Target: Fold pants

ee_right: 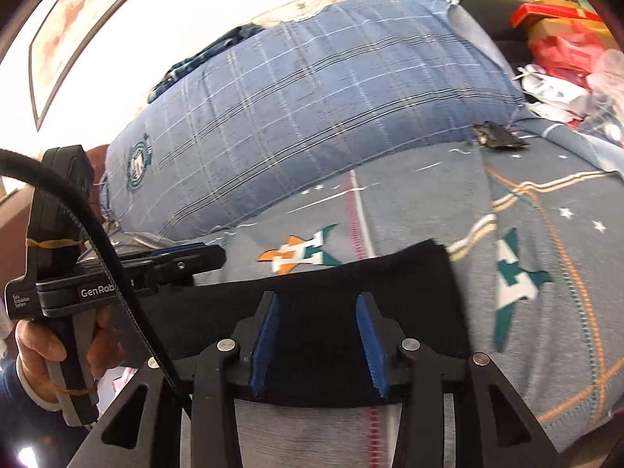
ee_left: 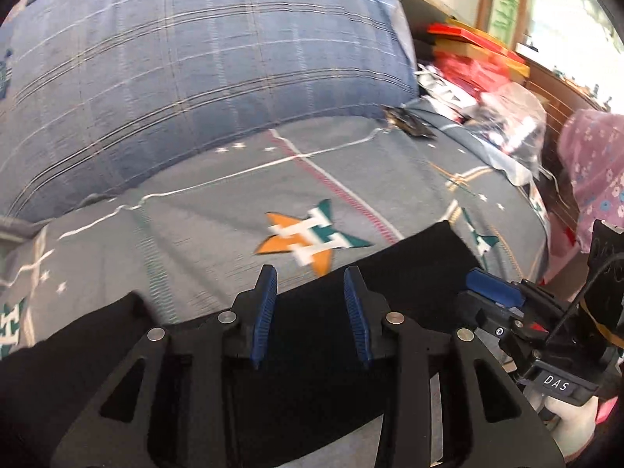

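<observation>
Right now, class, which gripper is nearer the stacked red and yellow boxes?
Right. The right gripper hovers over the black pants' end toward the boxes; the left gripper over the far end.

Both black grippers (ee_left: 310,279) (ee_right: 318,304) carry 2 blue ribbed pads, silver screws, white lettering and yellow rubber bands; the hand (ee_right: 46,355) wears a dark blue sleeve.

Grey bedsheet (ee_left: 202,210) printed with orange-and-teal star emblems (ee_left: 308,240), white lines and small stars. Large blue plaid pillow (ee_right: 312,117) lies across the far side of the bed. Small dark object (ee_right: 495,136) on the sheet just beside the pillow's corner. Red and yellow boxes (ee_left: 475,50) stacked beyond, over crumpled plastic bags (ee_left: 514,117). Pink floral fabric (ee_left: 596,163) at right edge.
</observation>
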Action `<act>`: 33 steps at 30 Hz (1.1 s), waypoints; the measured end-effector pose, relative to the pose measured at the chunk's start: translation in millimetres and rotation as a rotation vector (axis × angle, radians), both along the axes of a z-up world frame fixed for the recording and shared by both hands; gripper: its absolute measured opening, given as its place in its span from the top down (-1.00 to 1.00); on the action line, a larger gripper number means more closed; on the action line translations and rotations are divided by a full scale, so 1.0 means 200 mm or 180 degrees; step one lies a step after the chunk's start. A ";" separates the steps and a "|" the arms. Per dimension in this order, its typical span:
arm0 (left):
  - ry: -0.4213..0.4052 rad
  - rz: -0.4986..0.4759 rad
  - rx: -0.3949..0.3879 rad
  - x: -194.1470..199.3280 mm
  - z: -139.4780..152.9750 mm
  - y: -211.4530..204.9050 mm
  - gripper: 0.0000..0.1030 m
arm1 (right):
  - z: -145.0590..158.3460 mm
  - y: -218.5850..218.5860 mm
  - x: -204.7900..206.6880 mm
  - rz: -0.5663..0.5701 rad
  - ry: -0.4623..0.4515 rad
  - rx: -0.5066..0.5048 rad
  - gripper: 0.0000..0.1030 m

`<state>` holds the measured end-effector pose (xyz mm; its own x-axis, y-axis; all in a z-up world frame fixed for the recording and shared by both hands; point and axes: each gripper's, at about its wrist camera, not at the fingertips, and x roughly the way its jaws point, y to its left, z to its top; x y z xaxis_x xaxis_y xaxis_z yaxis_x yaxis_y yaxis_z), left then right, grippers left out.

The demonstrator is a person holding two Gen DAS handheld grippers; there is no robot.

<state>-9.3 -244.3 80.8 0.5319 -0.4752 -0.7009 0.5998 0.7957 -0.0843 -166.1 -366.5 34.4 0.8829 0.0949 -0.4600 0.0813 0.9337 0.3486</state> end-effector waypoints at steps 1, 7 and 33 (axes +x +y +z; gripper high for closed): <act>0.0002 0.0060 -0.0004 0.00 0.00 0.03 0.32 | -0.01 0.01 0.02 0.0026 0.0024 0.0000 0.04; 0.0029 0.0257 -0.0031 -0.03 -0.01 0.18 0.32 | -0.04 0.11 0.08 0.0174 0.0137 -0.0062 0.00; 0.0308 0.1258 -0.0211 -0.07 -0.12 0.95 0.14 | -0.12 0.46 0.25 0.0737 0.0271 -0.0273 -0.12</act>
<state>-23.4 -55.1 57.7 0.6156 -0.2933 -0.7314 0.2359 0.9542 -0.1842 -115.3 -275.1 11.1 0.8000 0.2474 -0.5467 -0.1125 0.9567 0.2683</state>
